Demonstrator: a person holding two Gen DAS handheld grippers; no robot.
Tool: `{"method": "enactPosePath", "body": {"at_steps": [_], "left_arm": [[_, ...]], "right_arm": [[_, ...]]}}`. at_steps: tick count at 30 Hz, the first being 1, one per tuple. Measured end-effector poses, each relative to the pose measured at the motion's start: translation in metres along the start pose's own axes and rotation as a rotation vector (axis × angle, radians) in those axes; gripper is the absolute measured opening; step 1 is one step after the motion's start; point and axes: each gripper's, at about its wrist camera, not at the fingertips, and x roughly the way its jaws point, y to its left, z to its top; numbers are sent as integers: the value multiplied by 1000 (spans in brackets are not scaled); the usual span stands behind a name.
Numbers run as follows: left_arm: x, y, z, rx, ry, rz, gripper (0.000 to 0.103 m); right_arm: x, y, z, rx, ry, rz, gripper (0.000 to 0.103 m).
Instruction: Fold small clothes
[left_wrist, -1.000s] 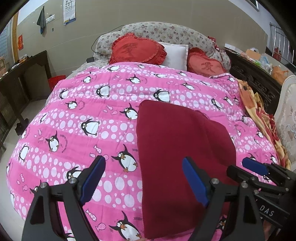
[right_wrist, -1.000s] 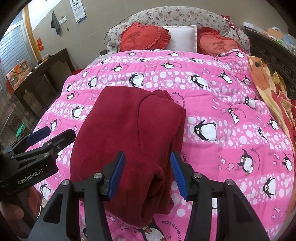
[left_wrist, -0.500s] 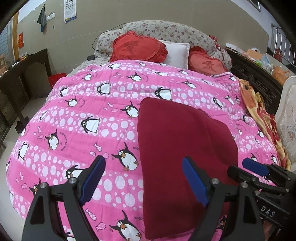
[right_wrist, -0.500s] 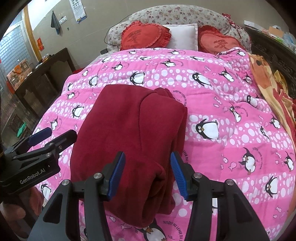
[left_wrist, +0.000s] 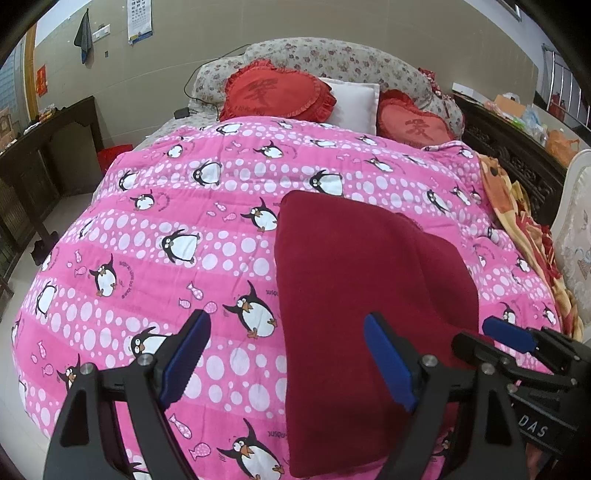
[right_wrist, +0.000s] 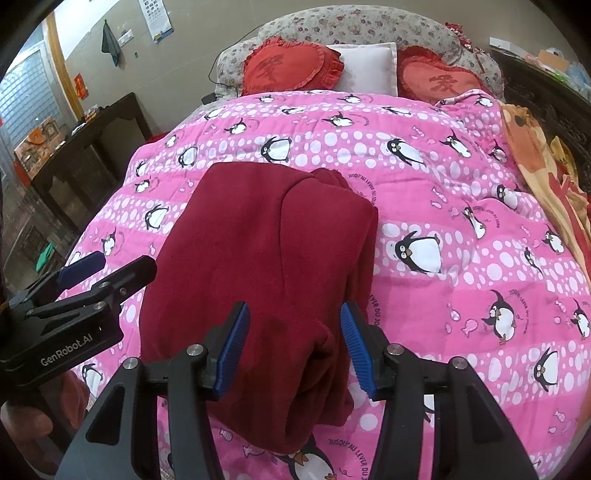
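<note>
Right wrist: both grippers (right_wrist: 293, 345) (left_wrist: 286, 354) open above the folded garment (right_wrist: 258, 258) (on quilt (right_wrist: 443, 221)).

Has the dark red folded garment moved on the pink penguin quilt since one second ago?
No. The dark red garment keeps the same place on the quilt: its far left corner lies just below the same penguin.

Dark red garment (left_wrist: 369, 280); pink quilt (left_wrist: 177, 221), white dots, black-white penguins; red heart cushions (left_wrist: 277, 90); white pillow (left_wrist: 354, 103).
</note>
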Motion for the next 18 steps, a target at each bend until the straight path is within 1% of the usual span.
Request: {"method": "enactPosePath", "body": {"at_steps": [10,16,18], "left_arm": [[2,0,0,3,5,1,88],[2,2,1,29,-32,-4,88],[3,4,3,35,-30,-4,88]], "right_arm": [[2,-1,1,-2,2,2,29],[4,-2,1,4,7,3,29],[5,-5,2,6,7,2,29]]}}
